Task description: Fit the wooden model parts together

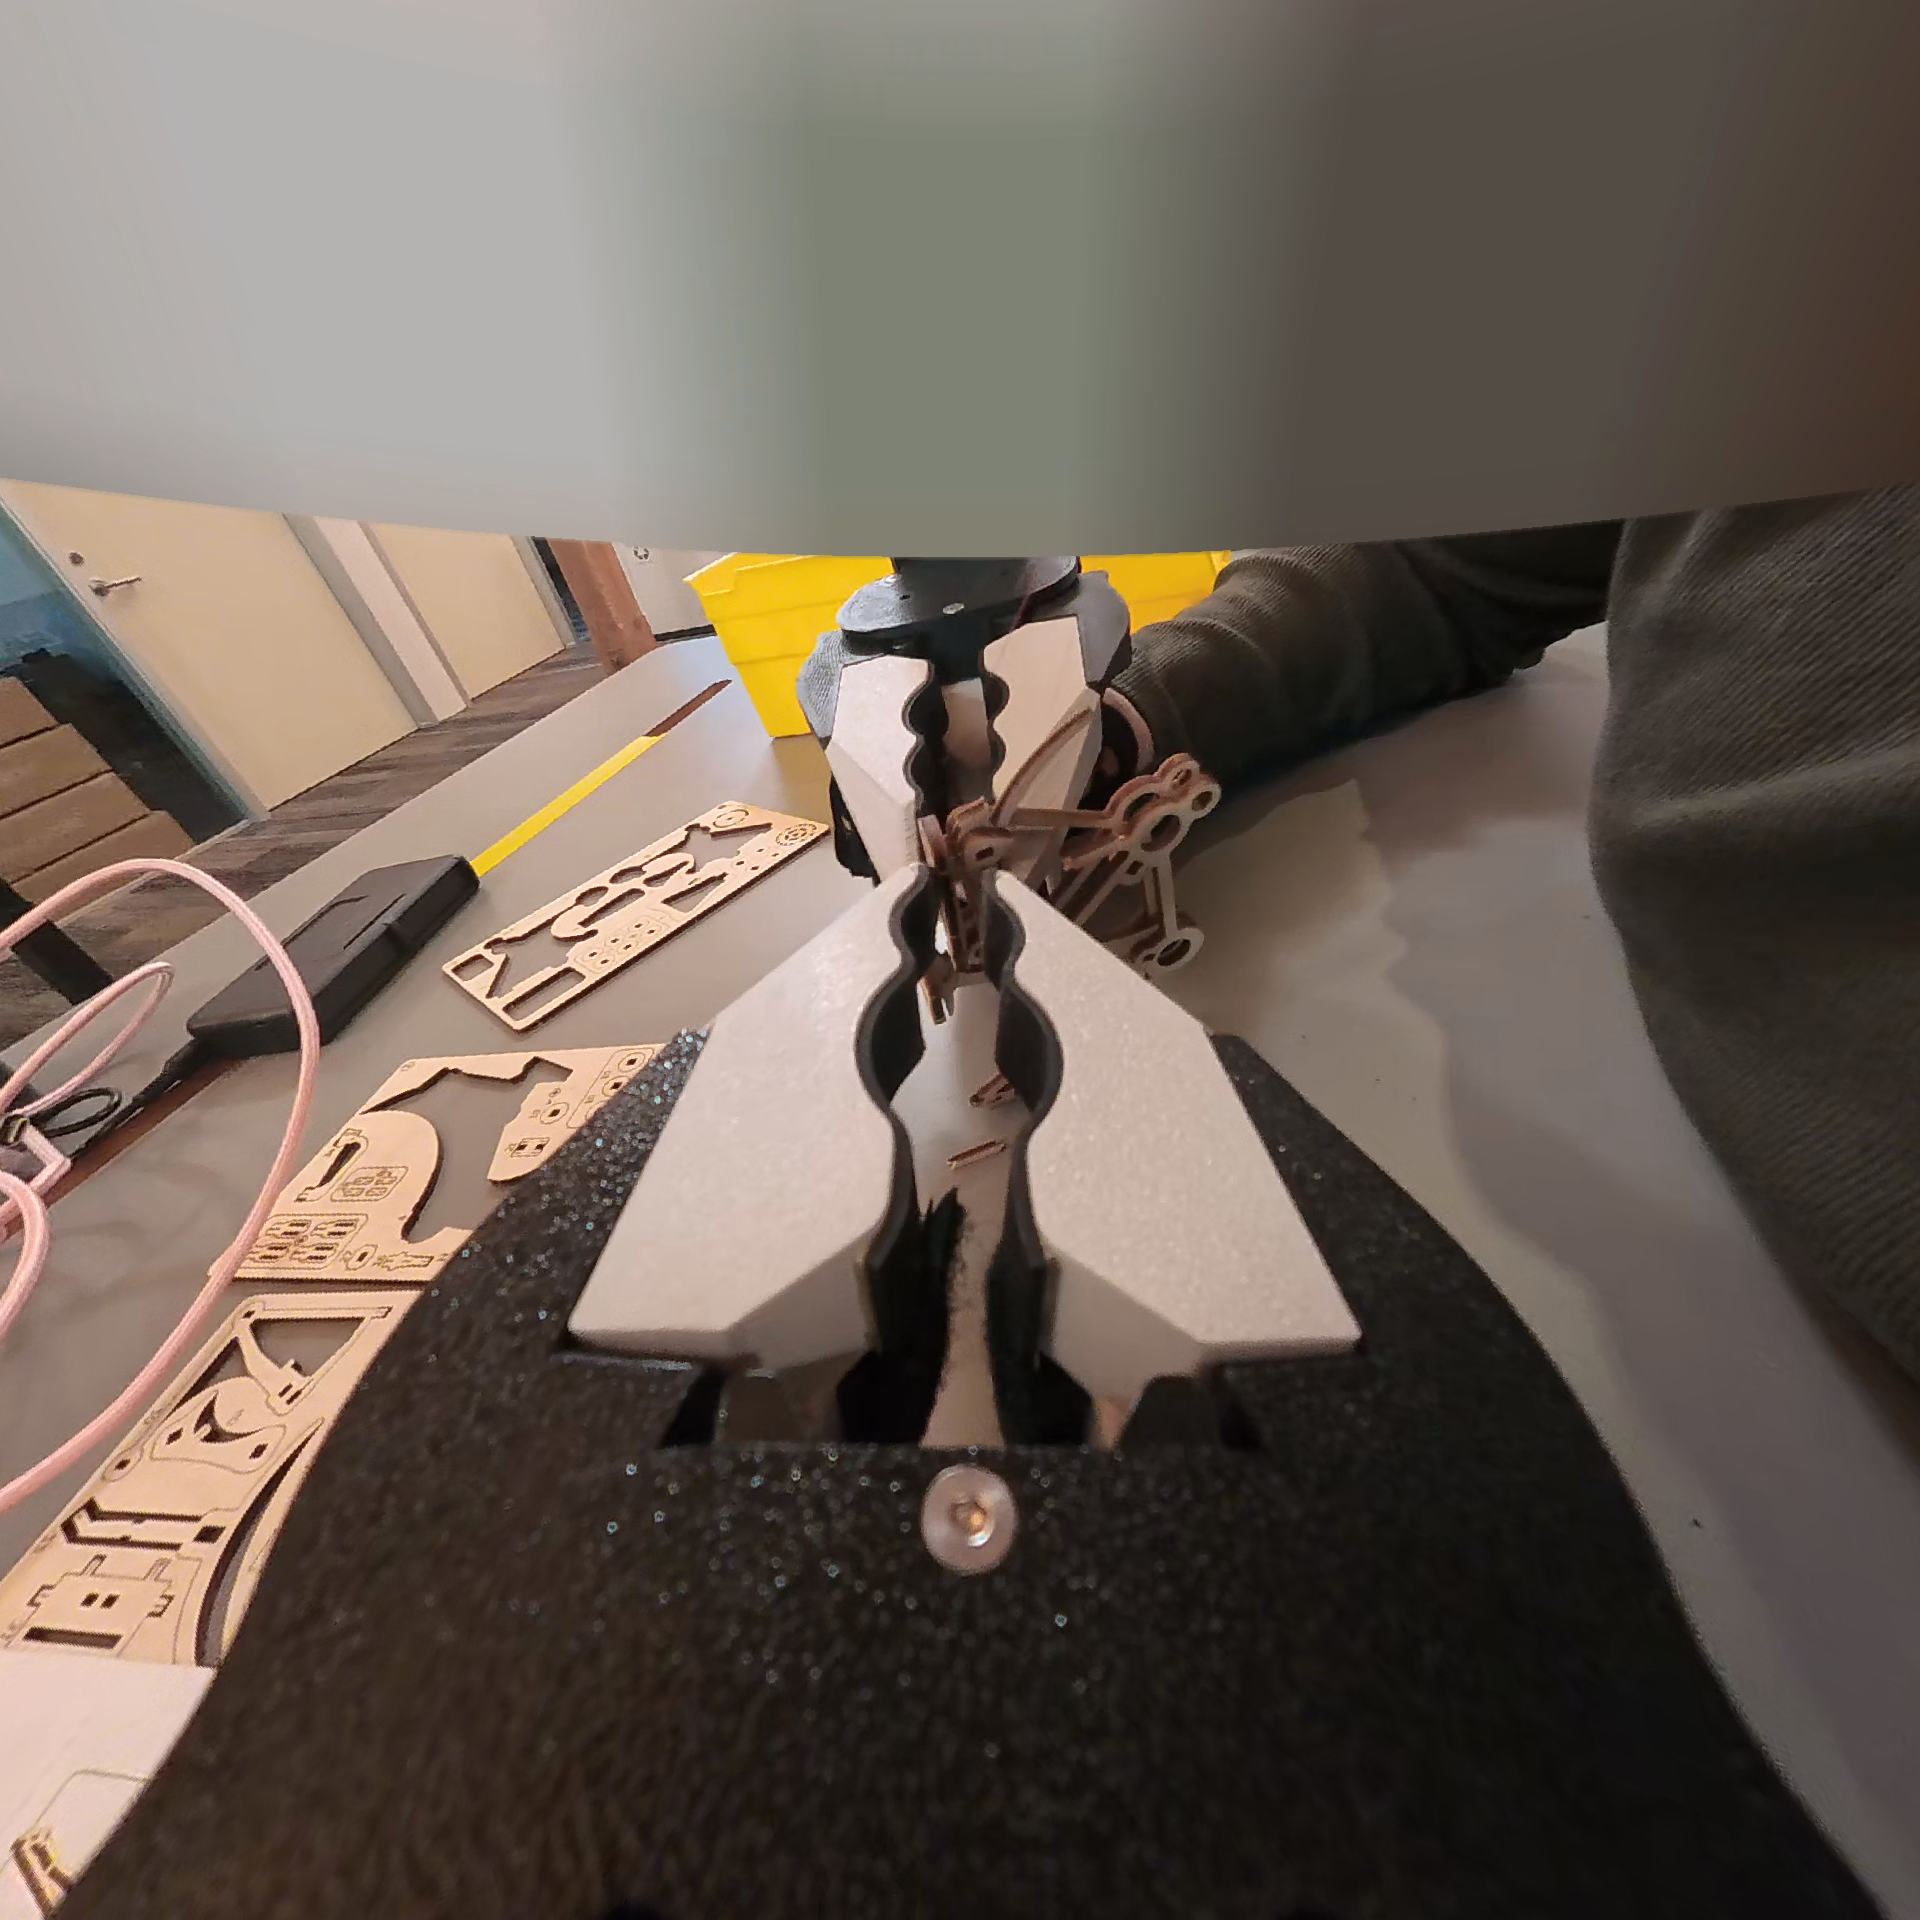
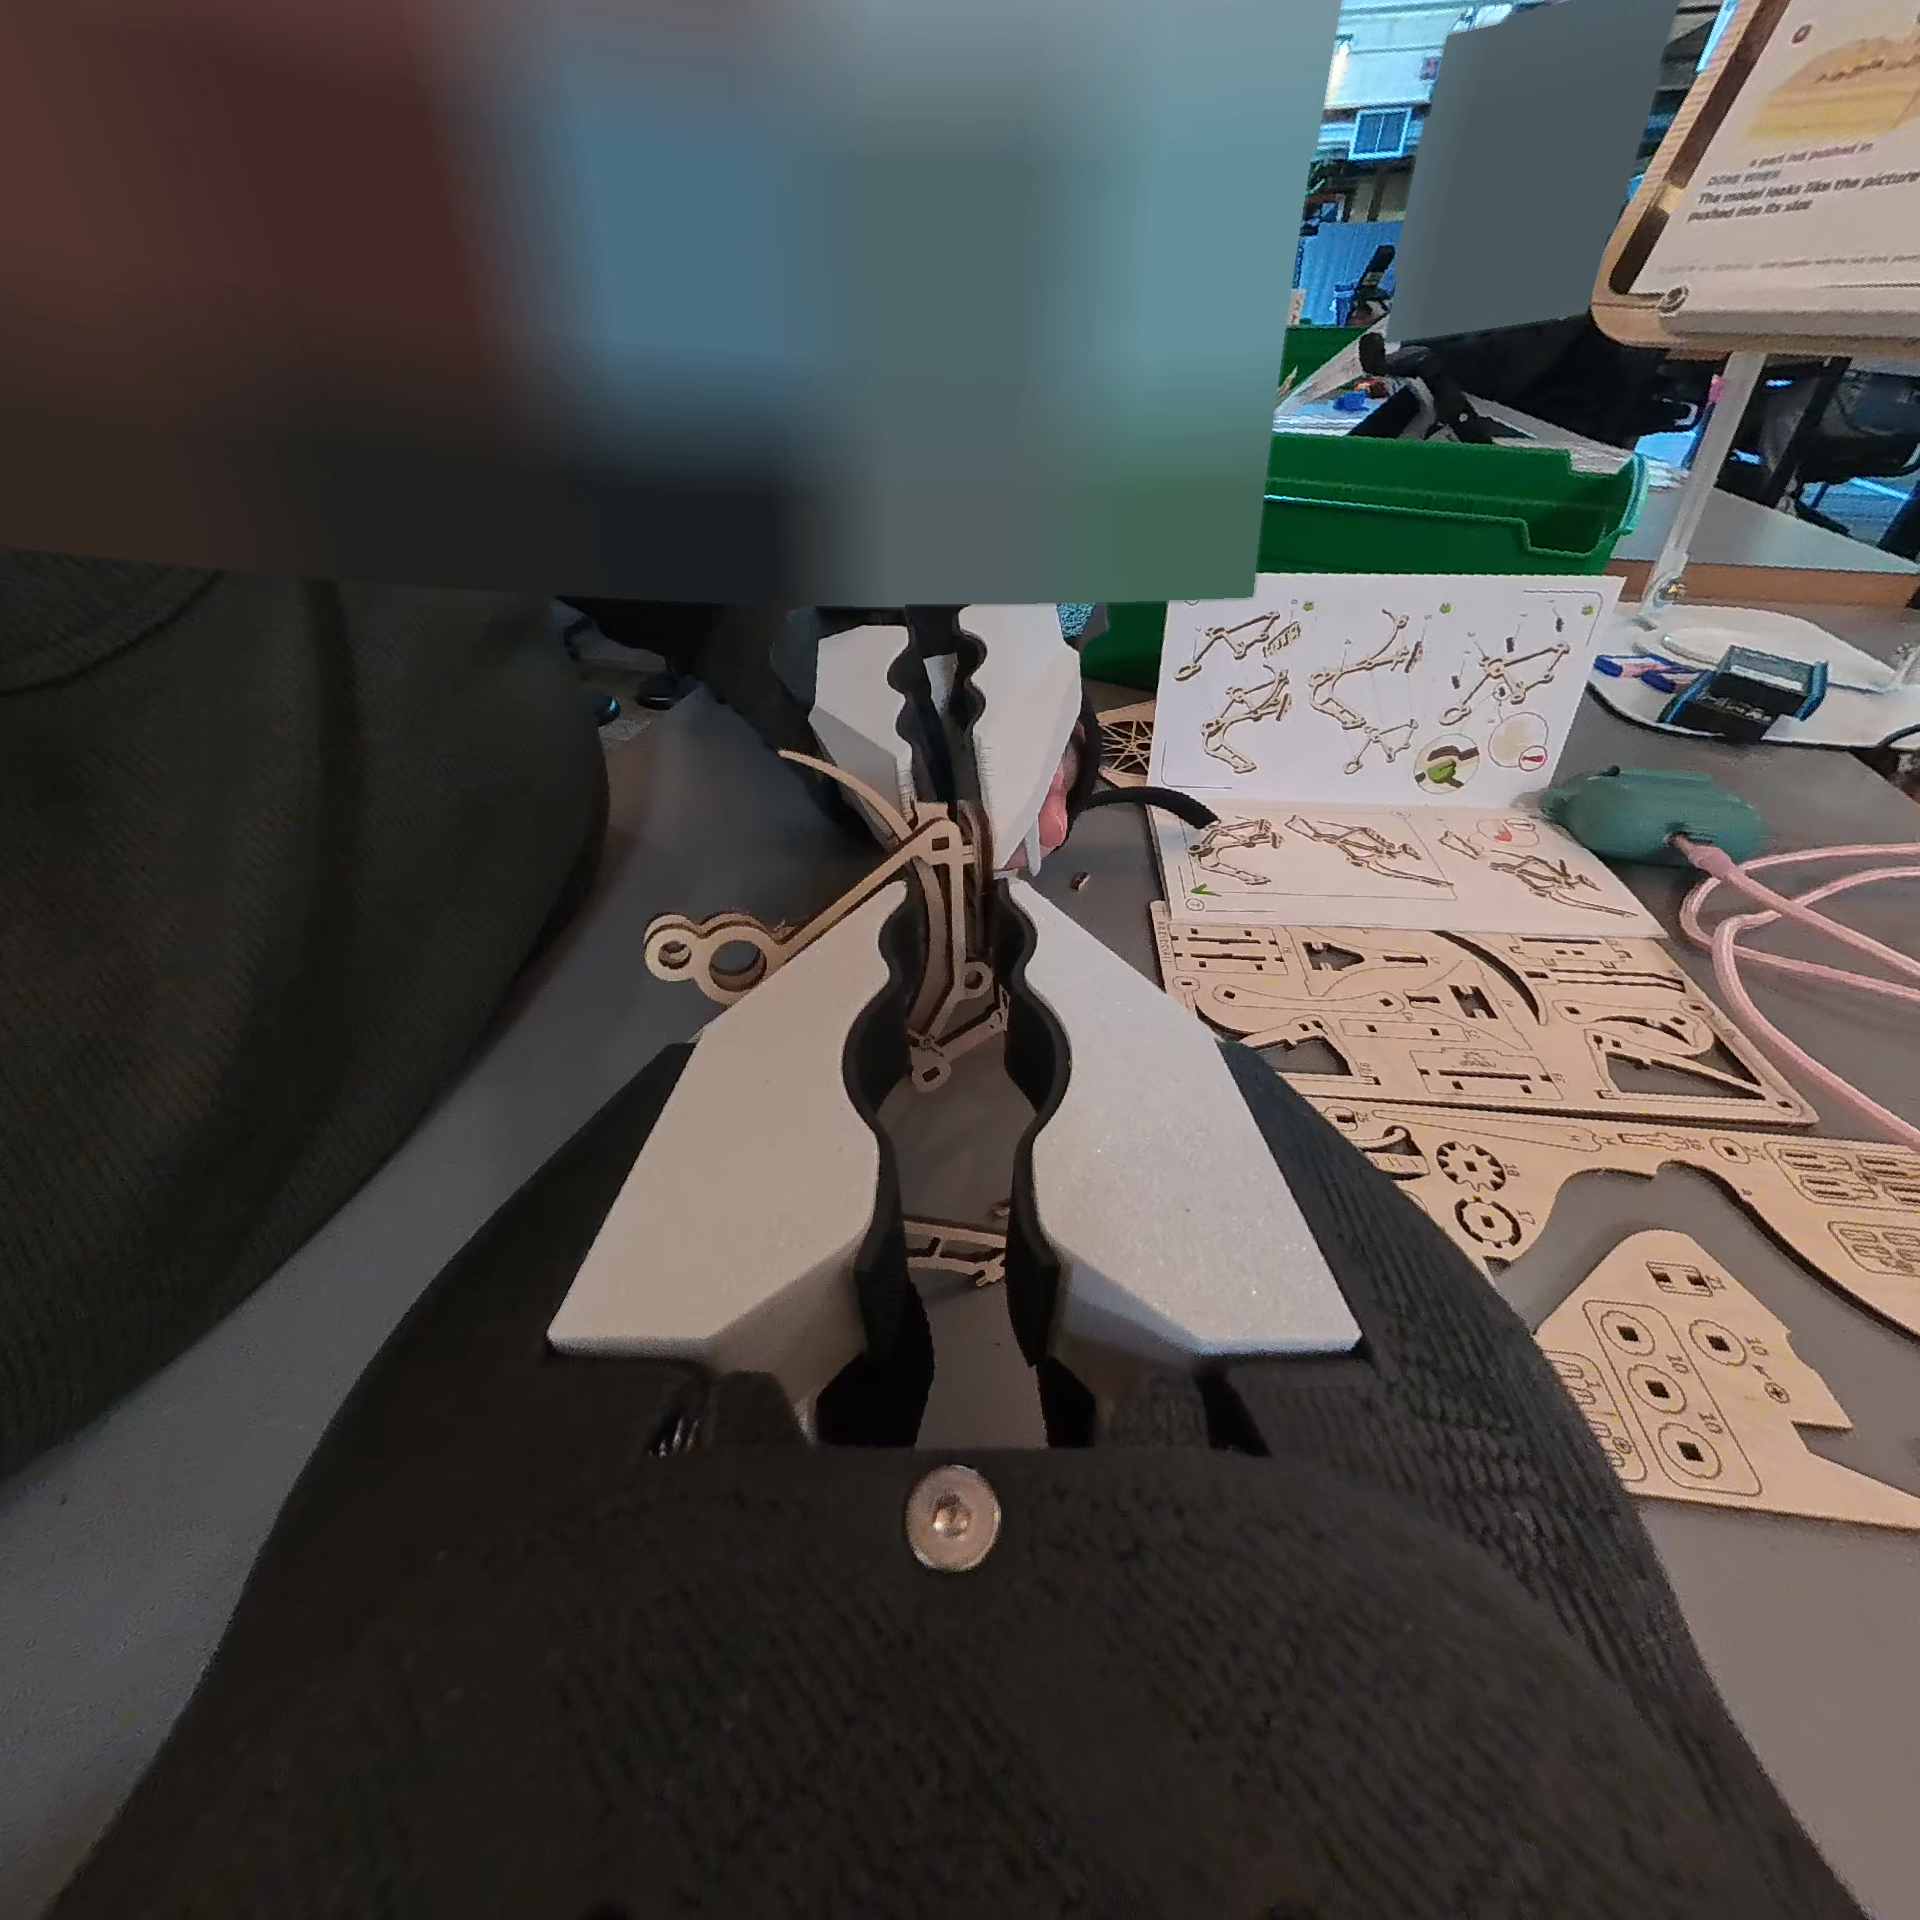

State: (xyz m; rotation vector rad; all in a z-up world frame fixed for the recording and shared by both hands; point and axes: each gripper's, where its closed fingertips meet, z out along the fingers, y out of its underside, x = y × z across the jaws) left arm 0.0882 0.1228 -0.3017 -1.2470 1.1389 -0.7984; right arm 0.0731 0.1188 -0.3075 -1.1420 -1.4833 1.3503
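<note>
Your left gripper and right gripper meet tip to tip above the grey table, each pinching one side of the half-built wooden model. You seem to hold it from both ends so one claw braces the frame while the other presses a joint home. A ringed arm of the model juts past your right claw, free of the table. Two loose slivers lie under the left claw. Spent part sheets spread beside the folded instruction sheet, propped open for reference. Its printing, the numbers on the sheets and the stand-mounted card are left unquoted; no brand can be made out.
</note>
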